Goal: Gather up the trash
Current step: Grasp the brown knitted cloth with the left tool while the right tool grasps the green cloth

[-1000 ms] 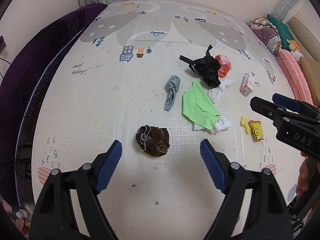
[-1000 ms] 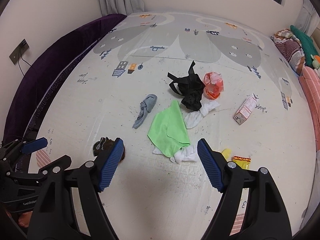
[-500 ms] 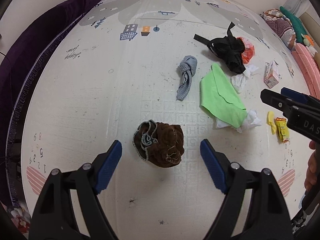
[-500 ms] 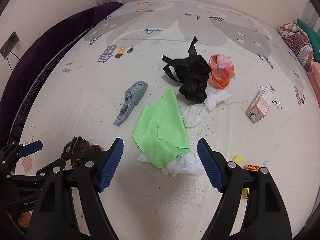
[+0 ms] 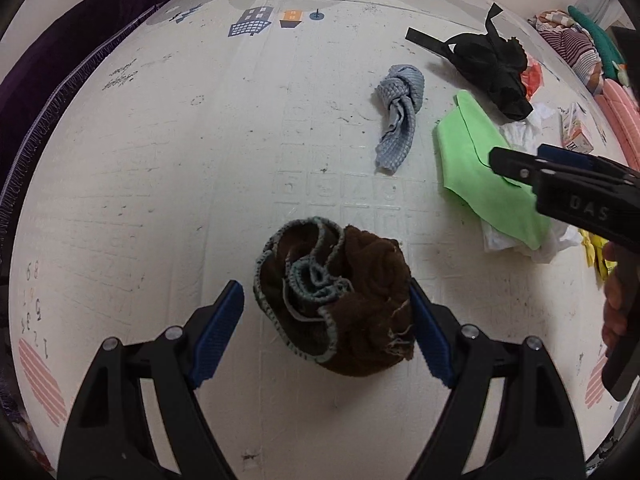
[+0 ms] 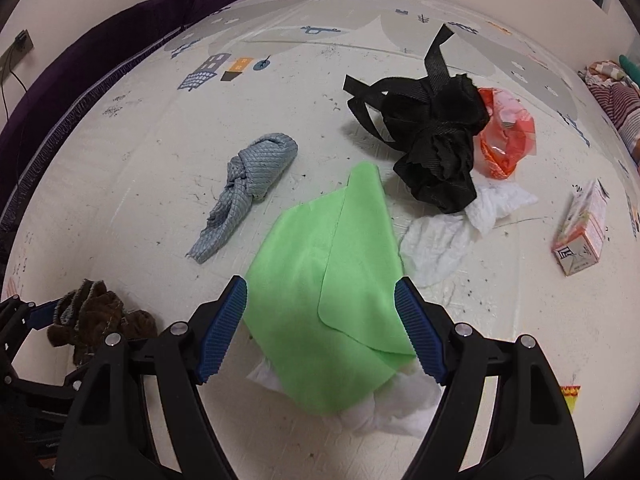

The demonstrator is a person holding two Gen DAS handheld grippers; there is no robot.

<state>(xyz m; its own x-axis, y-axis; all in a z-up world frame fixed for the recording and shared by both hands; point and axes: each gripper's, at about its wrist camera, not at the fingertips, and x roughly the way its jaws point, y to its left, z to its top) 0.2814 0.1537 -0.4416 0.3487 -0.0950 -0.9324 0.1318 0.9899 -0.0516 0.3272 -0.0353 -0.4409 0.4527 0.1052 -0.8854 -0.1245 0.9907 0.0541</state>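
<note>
- The brown rag [image 5: 340, 296] sits crumpled on the play mat [image 5: 160, 160], low centre in the left wrist view, right between the left gripper [image 5: 326, 332] pads. Jaws are wide; the right pad looks about touching the rag's edge, the left one is clear of it.
- The right wrist view only catches that rag in its lower left corner, half behind the left gripper's frame.
- There the green cloth [image 6: 340, 280] fills the middle, between the wide-spread jaws of the right gripper [image 6: 320, 332], with white tissue [image 6: 440, 240] poking out beside and under it.
- The right view also shows the grey knotted cloth [image 6: 248, 184], black strappy bundle [image 6: 432, 136], orange plastic bag [image 6: 506, 136] and small carton [image 6: 582, 232] way more clearly.
- Only the left view shows the yellow wrapper [image 5: 596, 252] at the right edge, partly behind the other gripper, and a hand [image 5: 616, 304] on its handle.
</note>
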